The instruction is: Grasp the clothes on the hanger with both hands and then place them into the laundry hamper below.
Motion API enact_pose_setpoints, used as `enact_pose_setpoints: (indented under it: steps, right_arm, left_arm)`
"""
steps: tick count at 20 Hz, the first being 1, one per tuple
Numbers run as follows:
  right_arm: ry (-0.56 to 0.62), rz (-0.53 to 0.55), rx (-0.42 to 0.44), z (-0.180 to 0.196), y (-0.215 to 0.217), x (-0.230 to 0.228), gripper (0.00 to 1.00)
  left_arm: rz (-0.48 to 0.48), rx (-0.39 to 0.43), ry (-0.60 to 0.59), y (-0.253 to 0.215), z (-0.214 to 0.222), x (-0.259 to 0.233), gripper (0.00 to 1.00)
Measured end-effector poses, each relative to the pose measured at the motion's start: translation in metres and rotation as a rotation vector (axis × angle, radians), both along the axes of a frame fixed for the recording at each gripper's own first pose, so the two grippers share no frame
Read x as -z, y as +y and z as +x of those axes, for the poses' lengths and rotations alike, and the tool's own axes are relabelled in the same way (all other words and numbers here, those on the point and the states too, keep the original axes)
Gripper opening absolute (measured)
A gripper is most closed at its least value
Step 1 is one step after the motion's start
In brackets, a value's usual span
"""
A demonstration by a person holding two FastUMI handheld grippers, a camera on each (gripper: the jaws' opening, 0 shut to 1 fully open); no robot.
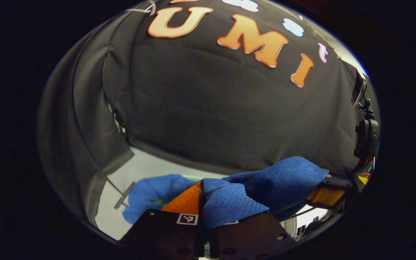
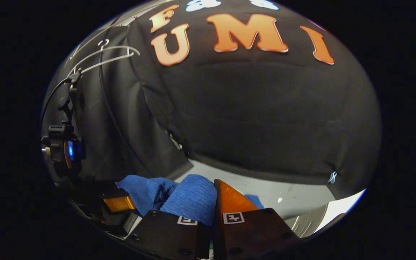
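A blue ribbed garment (image 1: 265,184) hangs stretched between my two grippers in the left gripper view. My left gripper (image 1: 204,196) is shut on one end of it, and the cloth covers one finger. The right gripper (image 1: 325,195) holds the other end at the right. In the right gripper view the same garment (image 2: 190,198) bulges over my right gripper (image 2: 213,204), which is shut on it, and the left gripper (image 2: 119,204) grips it farther left. Below lies more blue cloth (image 1: 150,196) with a green edge; I cannot tell whether that is the hamper.
White wire hangers (image 2: 103,54) hang at the upper left against the black cloth wall. A black device (image 2: 61,150) is mounted beside them and is seen again as a black device (image 1: 367,137). A pale floor (image 2: 294,196) lies beneath.
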State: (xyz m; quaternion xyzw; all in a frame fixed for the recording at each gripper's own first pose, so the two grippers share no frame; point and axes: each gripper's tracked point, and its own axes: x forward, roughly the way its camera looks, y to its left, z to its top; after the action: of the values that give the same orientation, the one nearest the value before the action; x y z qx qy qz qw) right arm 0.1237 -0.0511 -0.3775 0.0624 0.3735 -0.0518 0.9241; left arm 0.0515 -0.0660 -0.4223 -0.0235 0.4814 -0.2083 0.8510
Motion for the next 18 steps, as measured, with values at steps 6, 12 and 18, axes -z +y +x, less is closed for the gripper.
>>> enact_pose_setpoints:
  steps: [6, 12, 18]
  right_arm:
    - [0.251, 0.091, 0.037, -0.023, 0.014, 0.108, 0.17]
    - [0.441, 0.091, 0.056, -0.064, 0.012, 0.16, 0.17]
    - [0.494, 0.09, 0.028, -0.089, 0.03, 0.167, 0.62]
  left_arm:
    - [0.12, -0.023, 0.159, 0.028, -0.044, 0.068, 0.1]
    - [0.176, -0.046, 0.277, 0.047, -0.077, 0.096, 0.19]
    - [0.219, -0.094, 0.295, 0.07, -0.087, 0.103, 0.8]
